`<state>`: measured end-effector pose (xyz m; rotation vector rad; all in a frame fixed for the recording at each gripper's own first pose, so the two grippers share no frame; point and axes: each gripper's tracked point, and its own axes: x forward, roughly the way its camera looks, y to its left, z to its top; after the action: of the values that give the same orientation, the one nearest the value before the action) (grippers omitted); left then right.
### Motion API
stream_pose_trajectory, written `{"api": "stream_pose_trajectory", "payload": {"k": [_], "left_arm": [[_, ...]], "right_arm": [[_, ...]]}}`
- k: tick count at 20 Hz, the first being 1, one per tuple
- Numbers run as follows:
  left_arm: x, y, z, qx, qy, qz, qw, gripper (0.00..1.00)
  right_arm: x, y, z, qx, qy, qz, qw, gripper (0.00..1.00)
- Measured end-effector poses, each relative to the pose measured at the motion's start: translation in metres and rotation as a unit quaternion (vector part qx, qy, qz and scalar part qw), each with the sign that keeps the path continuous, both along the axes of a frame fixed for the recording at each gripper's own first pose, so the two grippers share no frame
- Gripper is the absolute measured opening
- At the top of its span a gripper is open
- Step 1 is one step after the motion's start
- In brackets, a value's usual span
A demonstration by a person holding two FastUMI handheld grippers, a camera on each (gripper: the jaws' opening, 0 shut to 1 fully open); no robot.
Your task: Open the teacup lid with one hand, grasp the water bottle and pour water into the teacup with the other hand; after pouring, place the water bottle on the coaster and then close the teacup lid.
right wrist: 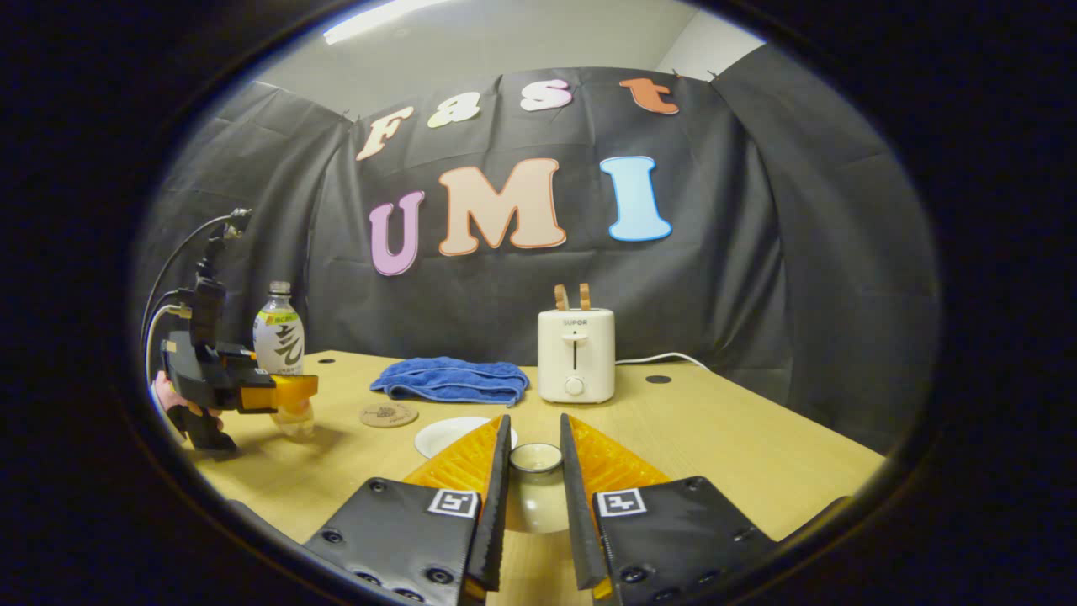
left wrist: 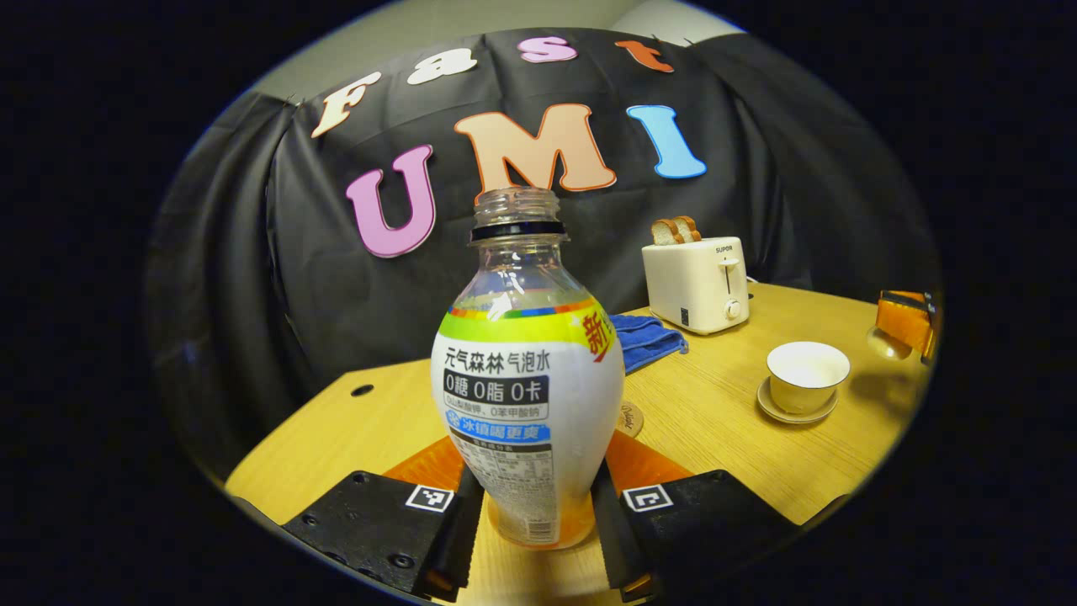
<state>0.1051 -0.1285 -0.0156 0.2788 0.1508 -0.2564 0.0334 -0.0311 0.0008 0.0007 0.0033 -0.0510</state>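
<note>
In the left gripper view my left gripper (left wrist: 536, 488) is shut on the lower body of an uncapped, upright water bottle (left wrist: 530, 379). The round coaster (left wrist: 629, 418) lies just behind it. The white teacup (left wrist: 806, 373) stands open on its saucer to the right. Beyond it, my right gripper (left wrist: 904, 324) hangs with the lid in it. In the right gripper view my right gripper (right wrist: 535, 427) is shut on the teacup lid (right wrist: 532, 497), knob up. The teacup's white rim (right wrist: 450, 436) peeks out left of the fingers. My left gripper (right wrist: 282, 393) holds the bottle (right wrist: 278, 341) at the far left, near the coaster (right wrist: 388, 414).
A white toaster (right wrist: 575, 353) with two bread slices stands at the back of the wooden table (right wrist: 740, 446), its cord trailing right. A folded blue towel (right wrist: 450, 380) lies left of it. A hand (right wrist: 168, 400) grips the left gripper by the table's left edge.
</note>
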Motion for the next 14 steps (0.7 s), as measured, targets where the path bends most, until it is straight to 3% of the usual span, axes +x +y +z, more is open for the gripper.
{"api": "stream_pose_trajectory", "payload": {"k": [3, 7, 14], "left_arm": [[0.012, 0.0, 0.023, 0.109, -0.048, 0.015, 0.993, 0.58], [0.023, -0.016, 0.035, 0.242, -0.092, 0.0, 0.966, 0.58], [0.037, -0.042, 0.033, 0.436, -0.135, -0.036, 0.889, 0.58]], "right_arm": [[0.0, -0.011, 0.001, 0.0, 0.0, -0.009, 1.0, 0.37], [0.0, -0.028, 0.002, 0.0, 0.0, -0.022, 1.0, 0.37], [-0.001, -0.049, 0.002, -0.001, 0.0, -0.048, 0.999, 0.37]]}}
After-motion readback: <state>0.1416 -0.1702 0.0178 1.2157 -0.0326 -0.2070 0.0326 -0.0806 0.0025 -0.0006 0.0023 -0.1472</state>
